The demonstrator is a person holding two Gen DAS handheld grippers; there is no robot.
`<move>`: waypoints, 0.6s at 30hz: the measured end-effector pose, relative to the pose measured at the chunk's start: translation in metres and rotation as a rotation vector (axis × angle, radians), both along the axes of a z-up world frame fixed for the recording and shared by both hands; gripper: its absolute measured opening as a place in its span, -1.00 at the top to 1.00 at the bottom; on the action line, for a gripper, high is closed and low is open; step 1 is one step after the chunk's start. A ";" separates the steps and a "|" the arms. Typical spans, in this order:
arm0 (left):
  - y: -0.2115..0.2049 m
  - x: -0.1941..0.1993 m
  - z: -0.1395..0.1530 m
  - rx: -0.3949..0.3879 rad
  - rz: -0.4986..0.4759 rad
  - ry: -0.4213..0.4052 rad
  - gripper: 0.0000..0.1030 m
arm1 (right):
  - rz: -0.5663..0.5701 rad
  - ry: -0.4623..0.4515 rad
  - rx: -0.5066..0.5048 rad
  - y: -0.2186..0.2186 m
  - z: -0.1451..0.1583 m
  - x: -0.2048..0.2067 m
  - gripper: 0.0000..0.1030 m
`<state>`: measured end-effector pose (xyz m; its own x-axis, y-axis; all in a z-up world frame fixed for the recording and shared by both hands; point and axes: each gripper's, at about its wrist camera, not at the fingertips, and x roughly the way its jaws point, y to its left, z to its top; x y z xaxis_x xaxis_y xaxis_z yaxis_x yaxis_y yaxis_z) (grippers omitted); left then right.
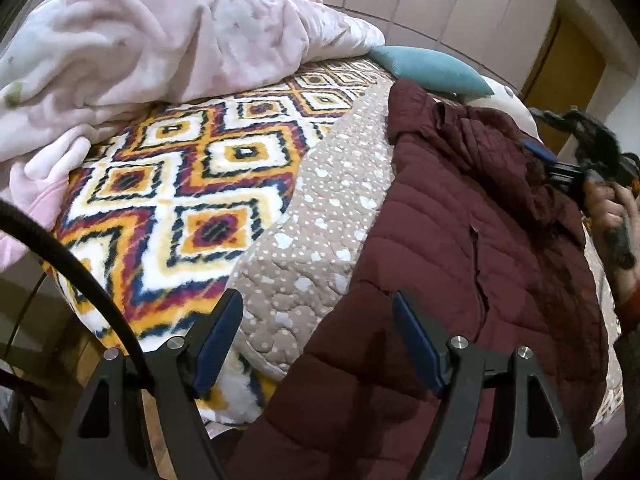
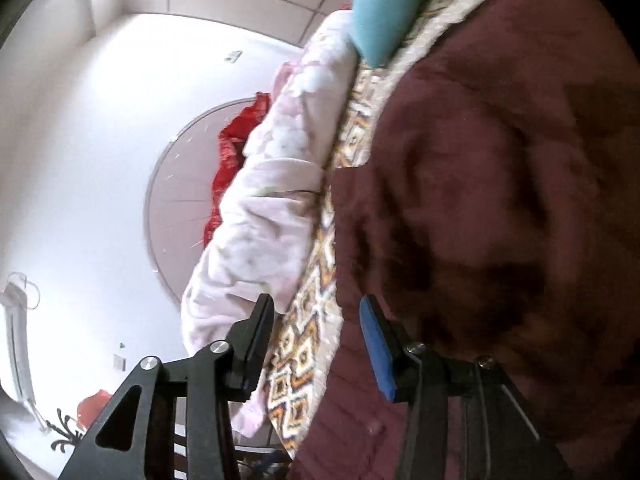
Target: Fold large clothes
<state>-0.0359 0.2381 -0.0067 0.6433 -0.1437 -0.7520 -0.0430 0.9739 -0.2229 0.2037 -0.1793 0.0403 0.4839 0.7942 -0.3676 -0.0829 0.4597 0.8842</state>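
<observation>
Both claws spread, empty: left claw (image 1: 318,338), right claw (image 2: 316,336) over maroon jacket (image 1: 472,240).

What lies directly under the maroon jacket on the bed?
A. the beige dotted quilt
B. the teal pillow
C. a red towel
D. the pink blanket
A: the jacket rests on the beige dotted quilt; the pink blanket and teal pillow lie farther away.

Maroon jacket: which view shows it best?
The left wrist view: the jacket lies sharp on the bed, quilting, zip and collar all readable. The right wrist view is tilted and blurred; there the jacket is only a close dark mass.
</observation>
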 end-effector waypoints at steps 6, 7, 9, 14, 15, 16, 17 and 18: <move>0.008 0.001 -0.011 -0.034 0.000 0.027 -0.47 | -0.040 0.135 -0.113 0.008 -0.053 0.016 0.25; 0.009 0.000 -0.011 -0.034 -0.011 0.028 -0.47 | -0.033 0.131 -0.115 0.007 -0.047 0.012 0.20; 0.011 0.000 -0.012 -0.031 -0.026 0.028 -0.47 | -0.005 0.097 -0.142 -0.001 -0.022 -0.010 0.18; 0.017 -0.001 -0.020 -0.061 -0.081 0.043 -0.47 | 0.005 0.011 -0.200 -0.058 0.031 -0.106 -0.09; 0.018 -0.001 -0.022 -0.073 -0.097 0.051 -0.47 | -0.009 0.010 -0.230 -0.072 0.037 -0.131 -0.13; 0.018 -0.003 -0.024 -0.078 -0.105 0.053 -0.48 | -0.036 0.012 -0.261 -0.086 0.040 -0.154 -0.15; 0.017 -0.005 -0.025 -0.079 -0.120 0.048 -0.50 | -0.063 0.012 -0.287 -0.103 0.042 -0.178 -0.17; 0.017 -0.007 -0.026 -0.078 -0.131 0.044 -0.53 | -0.088 0.017 -0.320 -0.117 0.042 -0.200 -0.20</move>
<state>-0.0427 0.2549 -0.0330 0.5818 -0.2835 -0.7623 0.0723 0.9516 -0.2987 0.0041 -0.2964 0.0820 0.5376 0.5924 -0.6000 -0.0172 0.7192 0.6946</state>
